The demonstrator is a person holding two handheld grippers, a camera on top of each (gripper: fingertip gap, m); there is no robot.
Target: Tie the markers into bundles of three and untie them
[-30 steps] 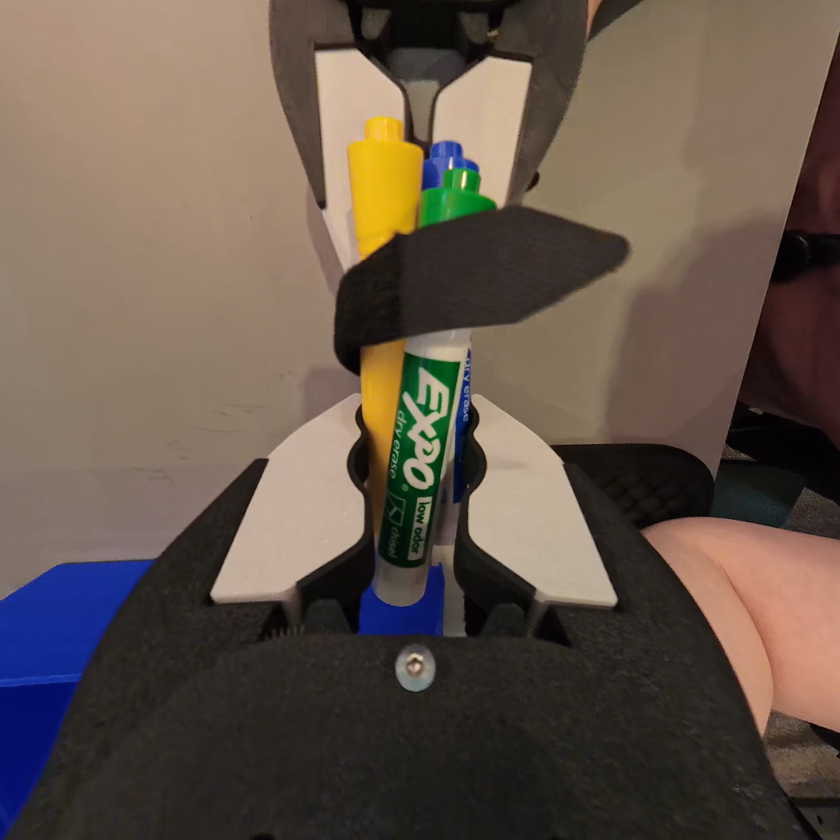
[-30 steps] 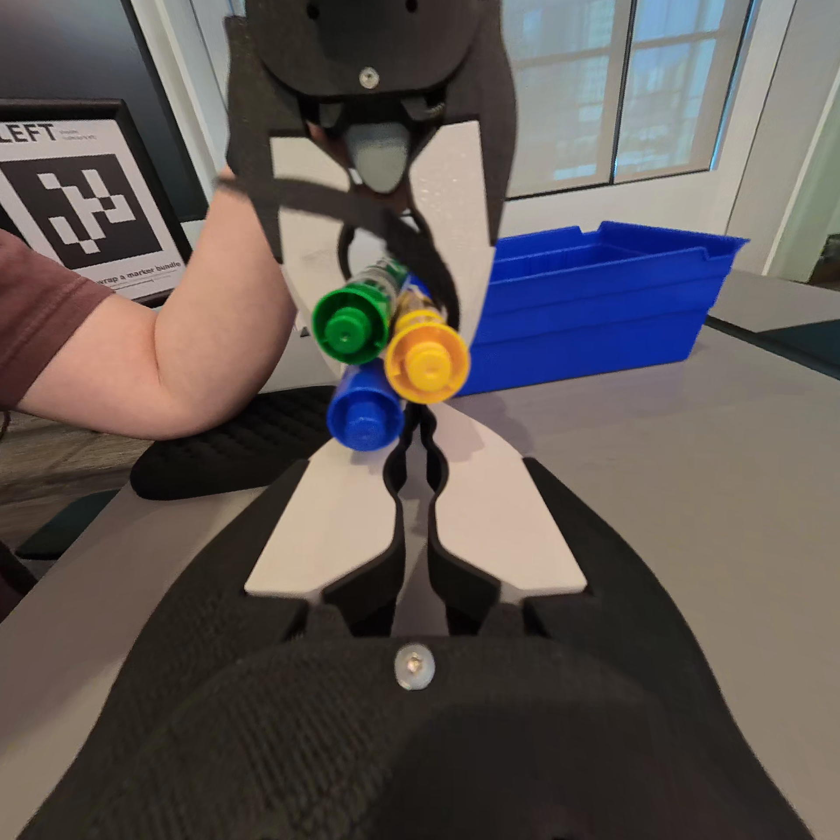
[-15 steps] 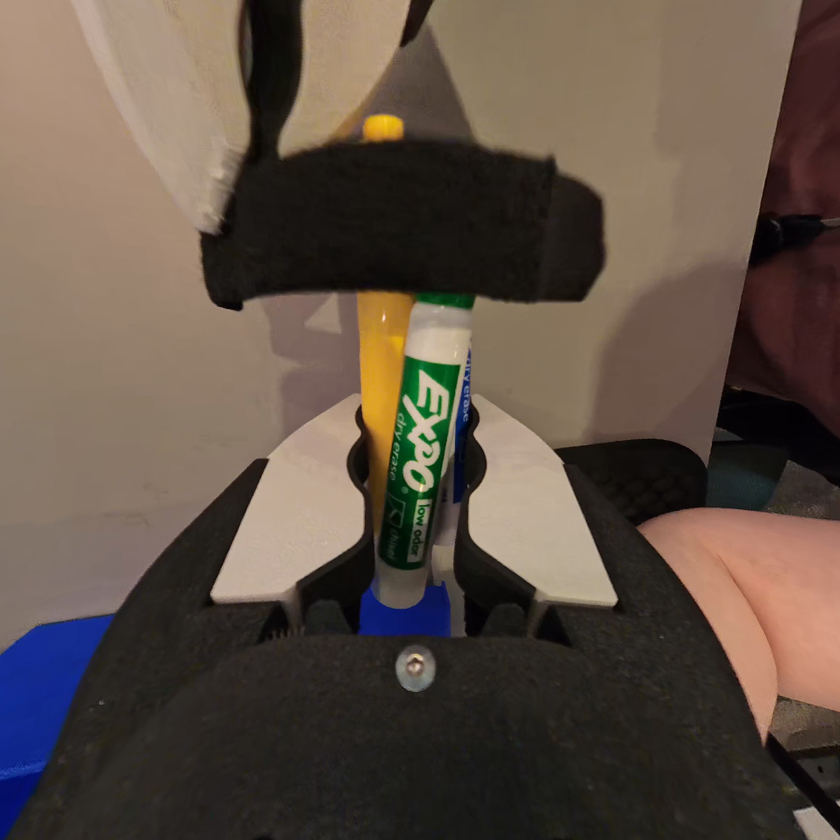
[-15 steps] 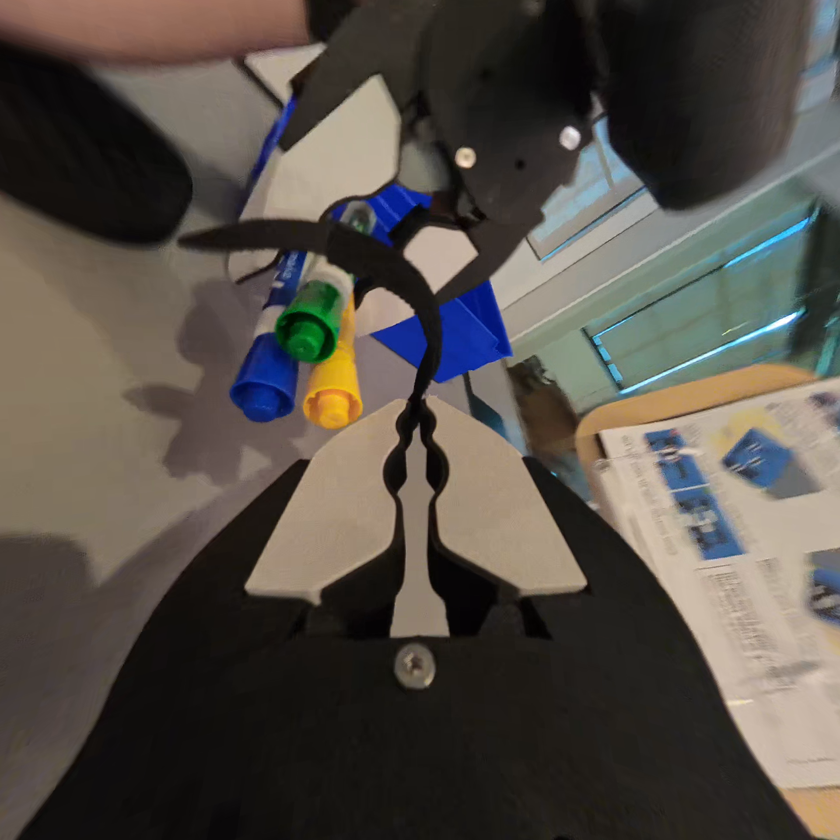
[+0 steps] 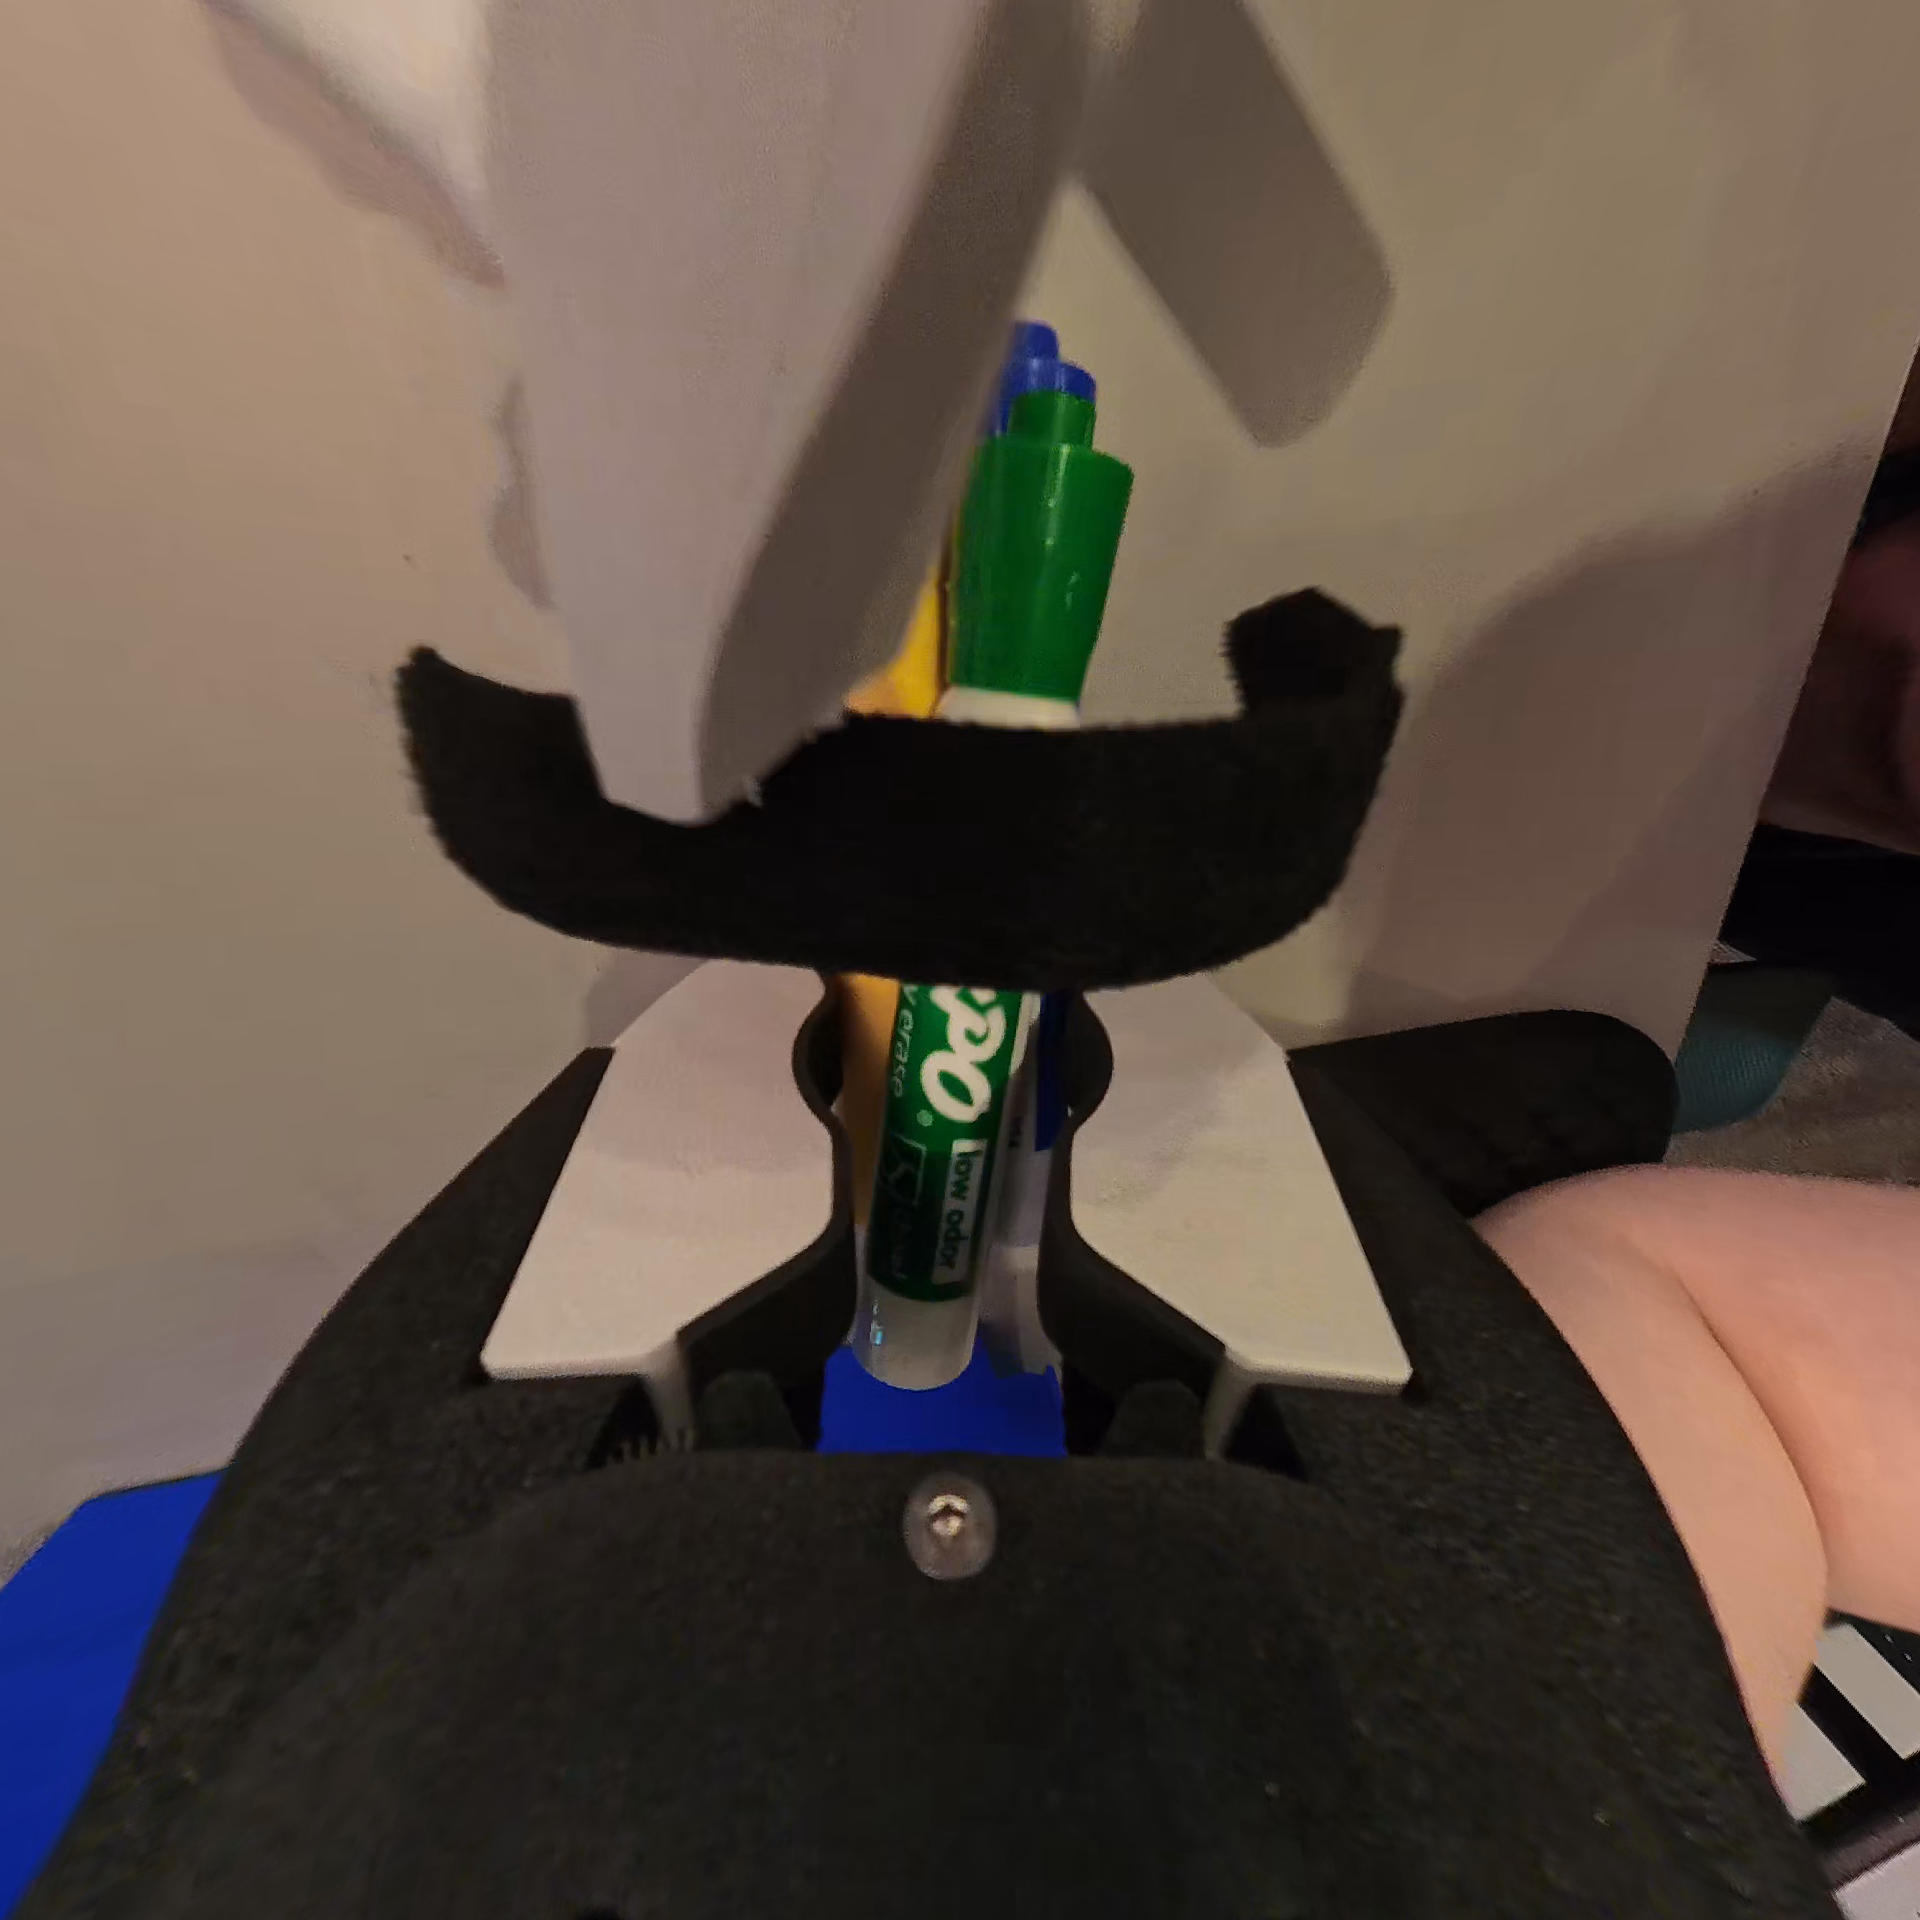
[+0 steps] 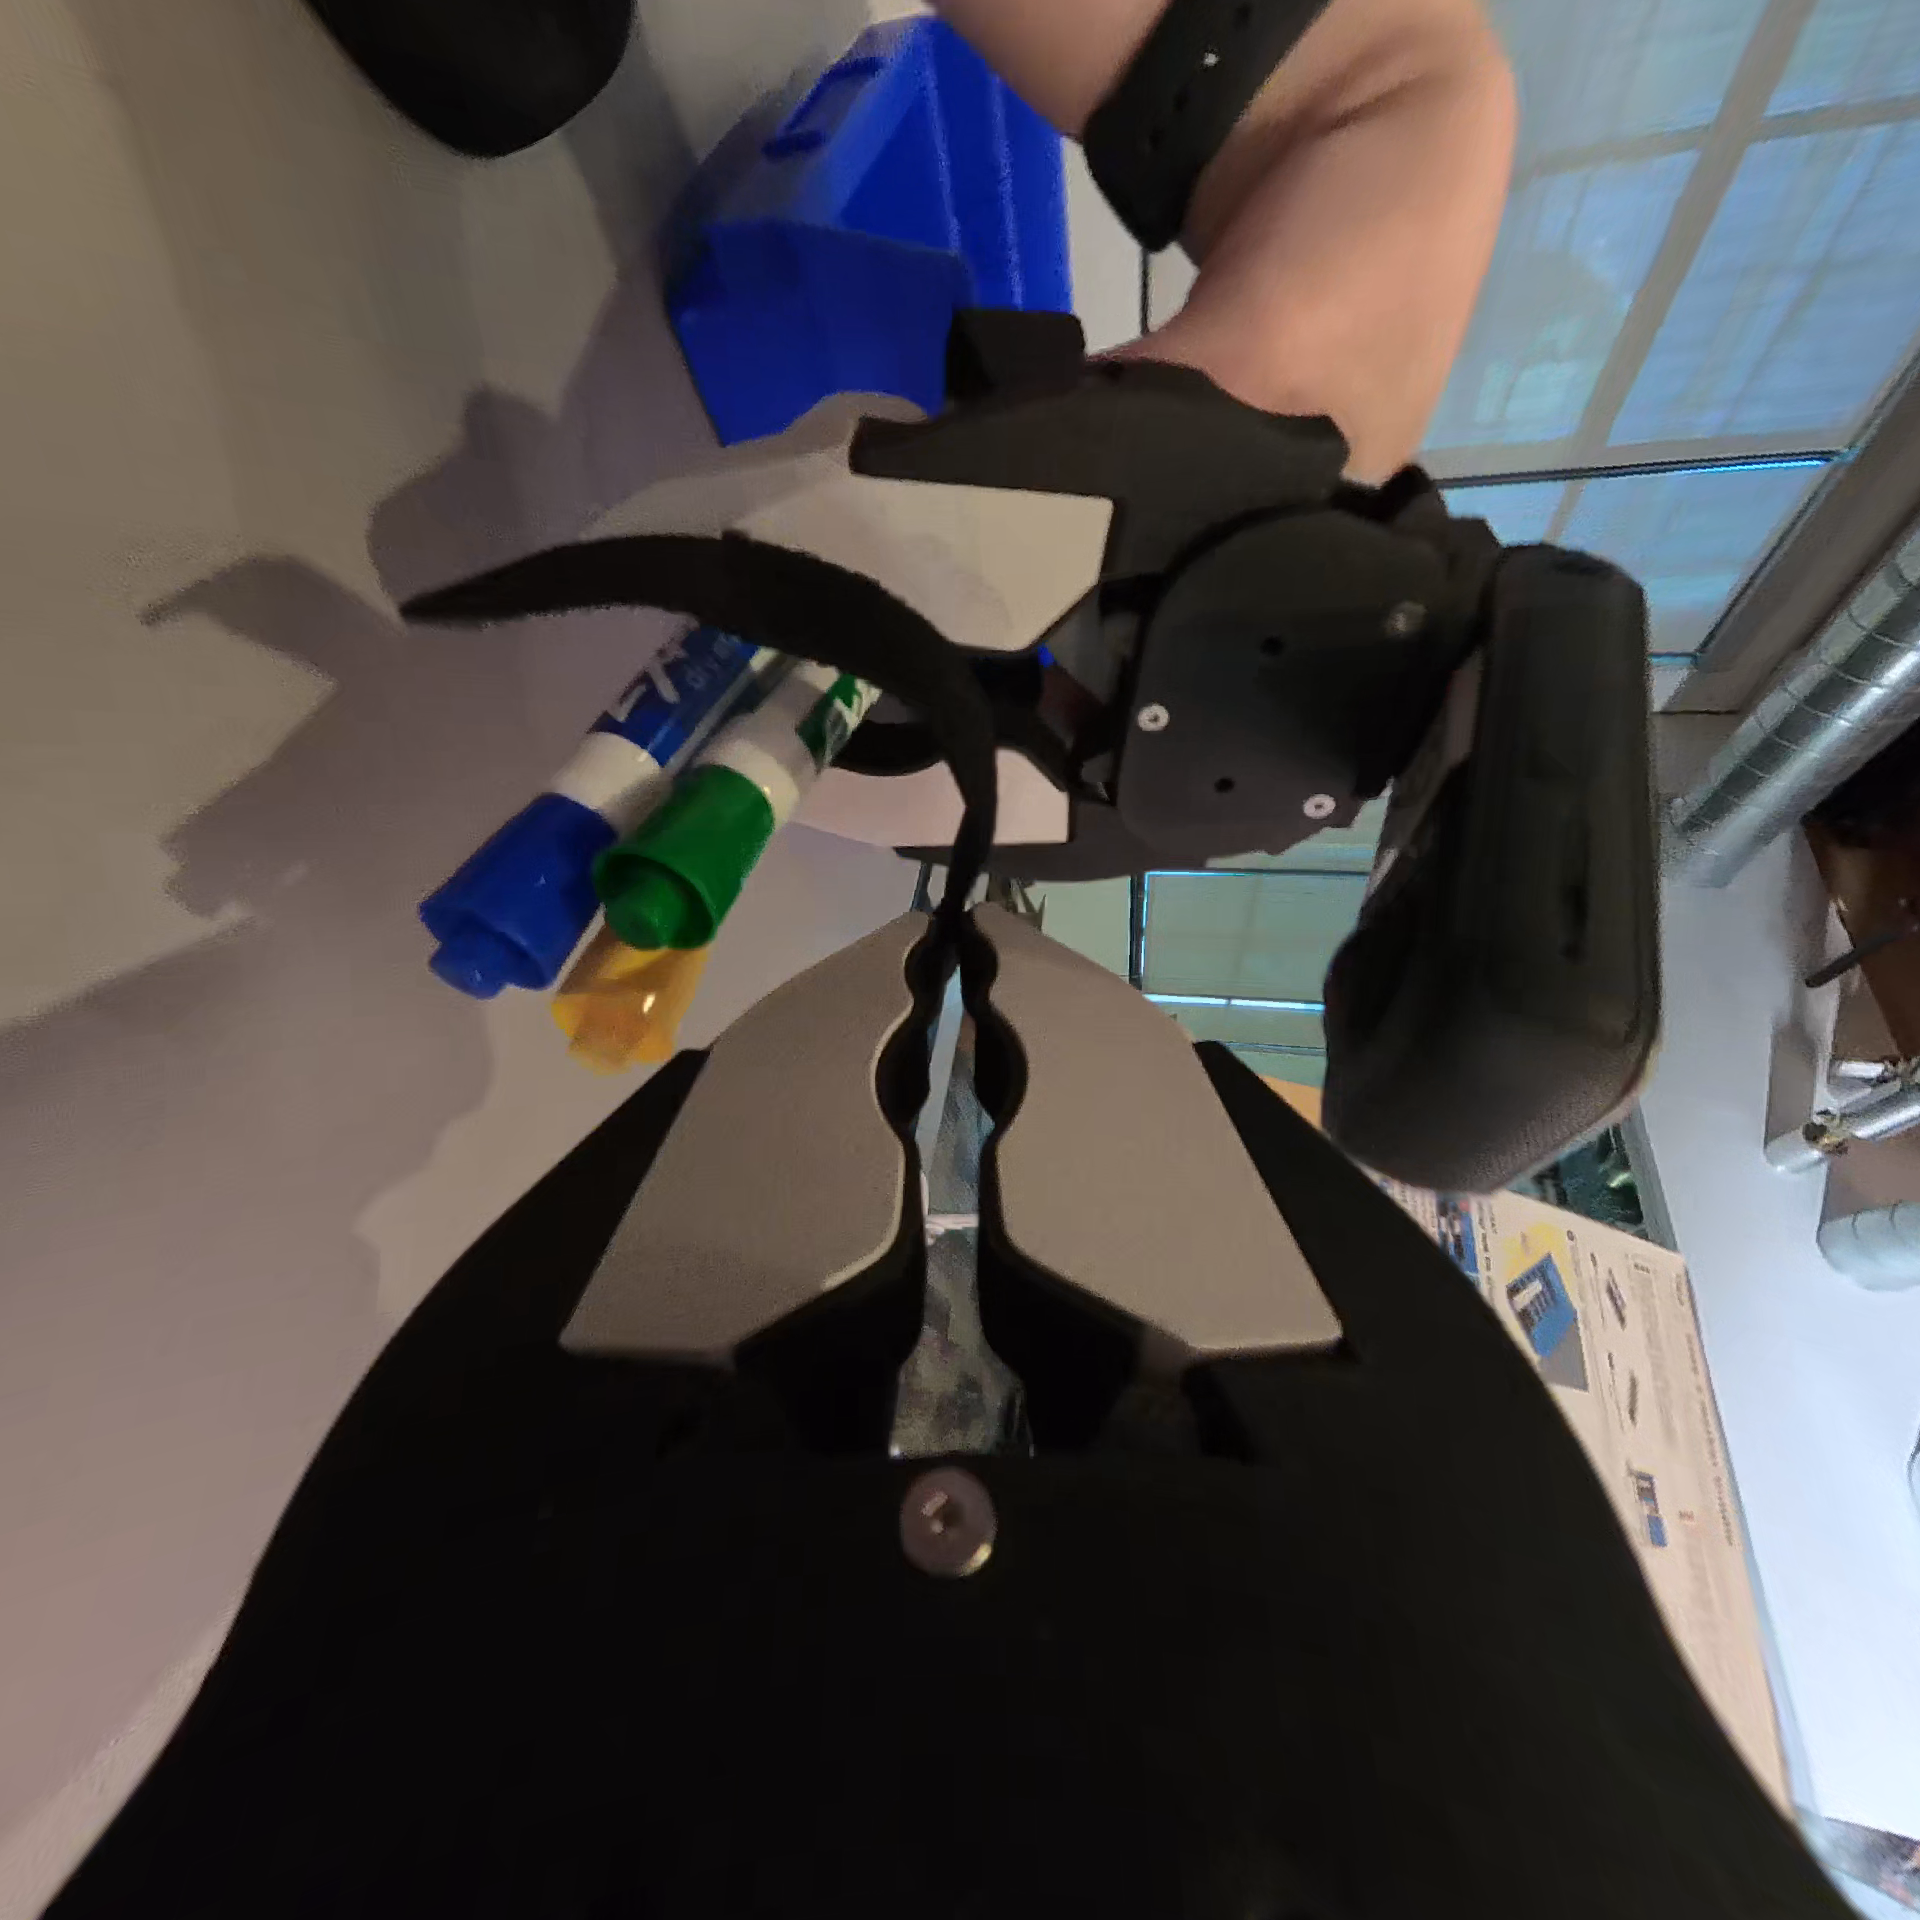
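My left tool [image 5: 951, 1049] clamps the markers [image 5: 940, 1164] pointing forward; my right tool [image 6: 948, 925] pinches the strap [image 6: 790, 613] crosswise to them.

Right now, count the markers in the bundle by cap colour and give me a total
Green marker: 1
Blue marker: 1
Yellow marker: 1
Total: 3 markers, clamped in the left gripper, with the black strap pulled by the right gripper.

Both grippers clamped shut, facing each other

Left gripper [image 5: 951, 1049] squeezes the markers [image 5: 940, 1132] low on their barrels; right gripper [image 6: 951, 925] pinches the black strap [image 6: 831, 613] at its fingertips, bare forearm [image 6: 1340, 197] behind
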